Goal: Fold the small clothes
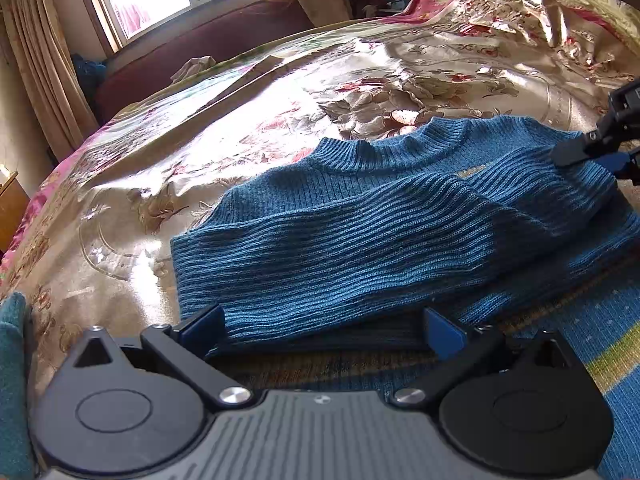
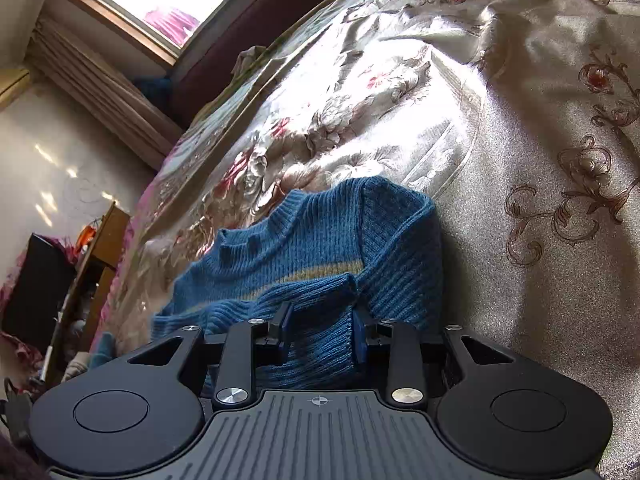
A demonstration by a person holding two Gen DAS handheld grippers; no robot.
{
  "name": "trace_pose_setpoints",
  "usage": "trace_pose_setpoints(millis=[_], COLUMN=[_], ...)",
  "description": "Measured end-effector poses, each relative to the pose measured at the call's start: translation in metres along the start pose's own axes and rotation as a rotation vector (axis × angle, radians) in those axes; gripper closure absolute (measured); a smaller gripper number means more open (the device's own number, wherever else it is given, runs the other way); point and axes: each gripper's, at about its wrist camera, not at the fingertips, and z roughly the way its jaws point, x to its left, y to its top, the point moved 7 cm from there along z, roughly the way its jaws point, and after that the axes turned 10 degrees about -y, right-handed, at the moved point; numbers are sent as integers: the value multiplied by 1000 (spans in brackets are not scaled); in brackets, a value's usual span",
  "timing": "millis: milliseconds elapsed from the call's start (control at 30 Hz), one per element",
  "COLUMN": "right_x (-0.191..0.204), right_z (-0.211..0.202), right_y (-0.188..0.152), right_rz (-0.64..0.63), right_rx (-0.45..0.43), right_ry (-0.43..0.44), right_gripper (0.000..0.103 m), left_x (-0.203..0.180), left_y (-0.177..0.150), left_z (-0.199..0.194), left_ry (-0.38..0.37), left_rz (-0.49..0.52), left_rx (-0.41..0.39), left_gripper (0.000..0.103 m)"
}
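A blue ribbed knit sweater (image 1: 360, 240) lies flat on the floral satin bedspread (image 1: 200, 140), neck hole toward the far side. One sleeve is folded across its chest. My left gripper (image 1: 324, 326) stands wide open at the sweater's near edge, and the folded sleeve's lower edge lies between its blue pads. At the right edge of that view my right gripper (image 1: 588, 156) holds the sleeve's cuff end. In the right wrist view the sweater (image 2: 320, 240) shows a pale yellow chest stripe, and my right gripper (image 2: 321, 334) is shut on the sleeve, the cuff bunched just ahead.
The bedspread (image 2: 520, 120) spreads wrinkled to the far side and the right. A dark red padded bench (image 1: 200, 52) runs under the window. A wooden bedside cabinet (image 2: 96, 248) stands off the bed's left edge. A teal cloth (image 1: 12, 340) shows at the near left.
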Motion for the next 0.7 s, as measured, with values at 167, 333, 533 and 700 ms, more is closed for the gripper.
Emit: trace_pose_setpoints(millis=[167,333,533,700], right_x=[18,10,-11,-5], right_z=[-35,-35,-34,-36], right_y=[7,0,-10,-19], right_rz=[-33,-40,8,-47], right_rx=[-156,-146,-132,-112], right_ry=[83,66,-12,-34], right_gripper=[87,85,84,84], left_x=[1,2,6,26], left_y=[-1,-2,0,7], left_z=[-1,-2,-17,-30], left_ry=[-4,-7,21,57], left_rz=[-8,-22,13,-33], left_rx=[-7,-5,-30,-86], left_gripper=[0,0,0,0])
